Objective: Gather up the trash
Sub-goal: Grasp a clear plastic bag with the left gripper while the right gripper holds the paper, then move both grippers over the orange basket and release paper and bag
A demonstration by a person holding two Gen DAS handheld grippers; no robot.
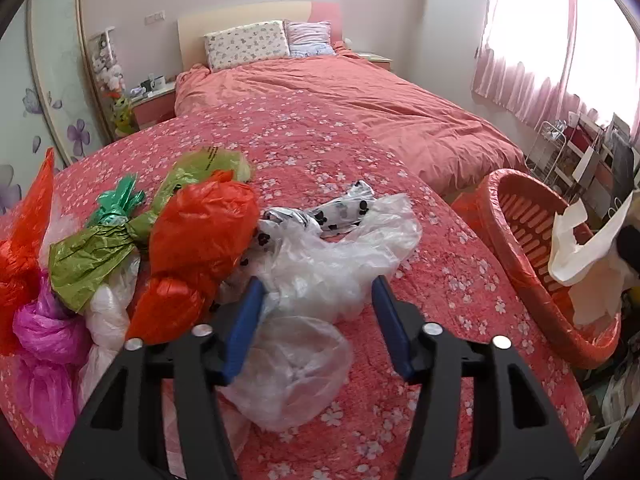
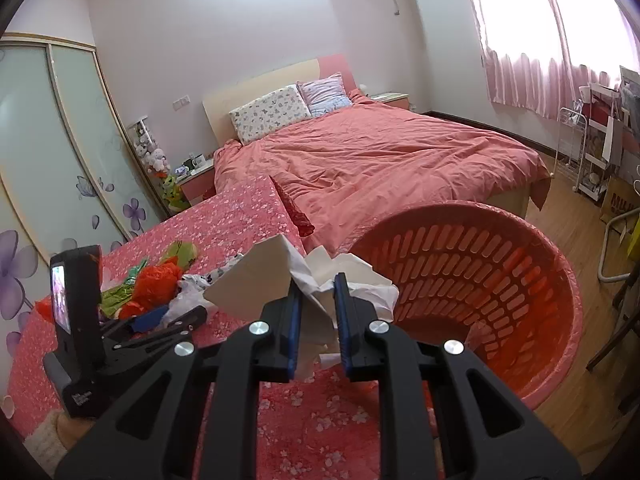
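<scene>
A: Where was the trash?
B: Most lay heaped on the flowered bed [image 1: 328, 136]: a clear bag [image 1: 320, 264] nearest, an orange bag [image 1: 200, 232] beside it, then green [image 1: 92, 256] and pink [image 1: 44, 328] ones at the left.
A: And the left tongs [image 1: 318, 294]?
B: They were spread wide, one finger on each side of the clear bag, not clenched on it.
A: The right tongs [image 2: 318, 292]?
B: They were clamped on crumpled white paper [image 2: 260, 280], held above the bed edge, just beside the basket [image 2: 480, 280].
A: Where did the basket stand?
B: It stood off the bed's right side, tilted, its slotted wall toward the tongs. In the left view the paper [image 1: 576, 248] hung over its rim.
A: Beyond that?
B: A plain pink duvet [image 2: 380, 160], two pillows [image 2: 272, 114], and a curtain [image 2: 540, 60] at the window.
</scene>
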